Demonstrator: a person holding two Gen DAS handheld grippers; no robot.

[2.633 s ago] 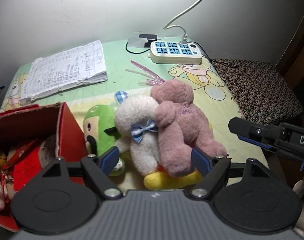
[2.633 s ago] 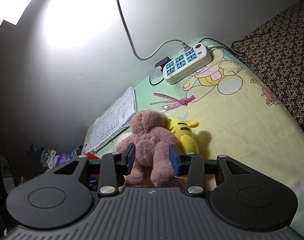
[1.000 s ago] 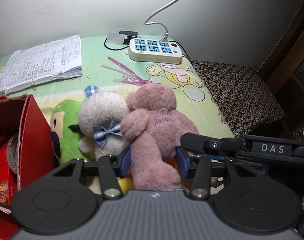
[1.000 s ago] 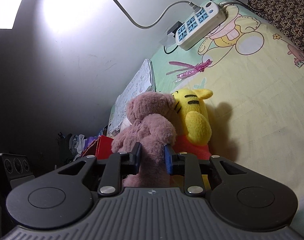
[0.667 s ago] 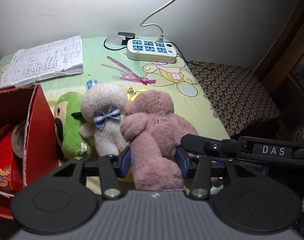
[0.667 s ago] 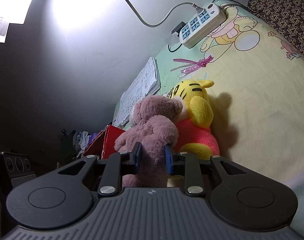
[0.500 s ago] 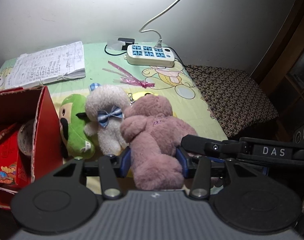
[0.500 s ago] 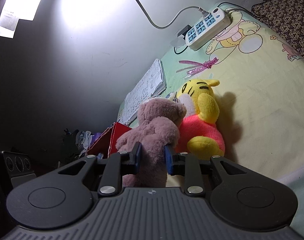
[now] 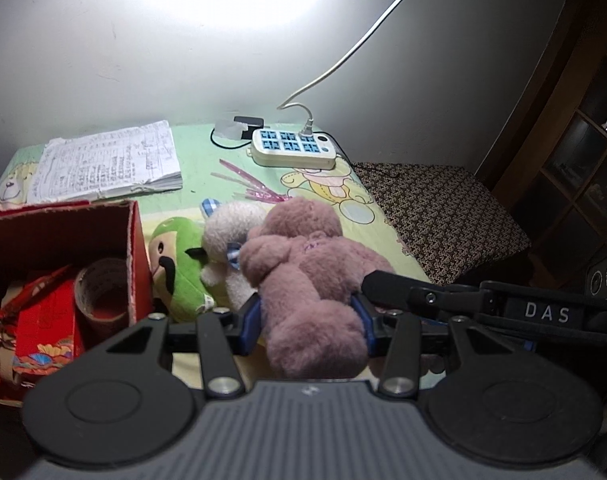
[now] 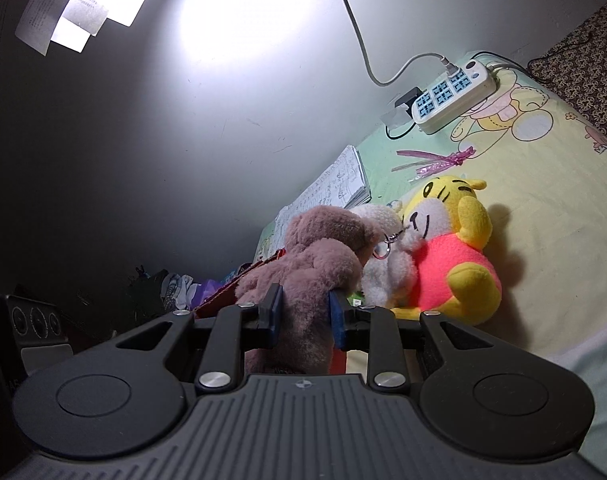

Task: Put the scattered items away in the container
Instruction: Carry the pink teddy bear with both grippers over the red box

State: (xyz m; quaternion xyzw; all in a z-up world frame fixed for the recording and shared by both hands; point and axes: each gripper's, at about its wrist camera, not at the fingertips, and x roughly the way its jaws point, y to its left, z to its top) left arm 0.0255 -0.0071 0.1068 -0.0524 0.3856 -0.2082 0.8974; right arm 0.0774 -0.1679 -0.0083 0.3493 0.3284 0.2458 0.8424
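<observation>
A pink plush bear [image 9: 307, 276] hangs above the bedsheet, held from two sides. My left gripper [image 9: 307, 320] is shut on its lower body. My right gripper [image 10: 303, 314] is shut on the same pink plush bear [image 10: 315, 256], and its black fingers [image 9: 399, 286] reach in from the right in the left wrist view. A white plush with a blue checked bow [image 9: 227, 236] and a green plush [image 9: 175, 264] lie beside the bear. The yellow plush in a red shirt [image 10: 451, 256] lies on the sheet. An open red box [image 9: 63, 232] at the left holds several items.
A paper notebook [image 9: 107, 164] lies at the back left. A white power strip [image 9: 293, 148] with its cable sits by the wall, and a pink ribbon [image 9: 249, 186] lies in front of it. A patterned cushion [image 9: 439, 208] borders the sheet on the right.
Both grippers closed on the pink bear and lifted it off the other plush toys. The yellow plush under it has come into sight in the right wrist view.
</observation>
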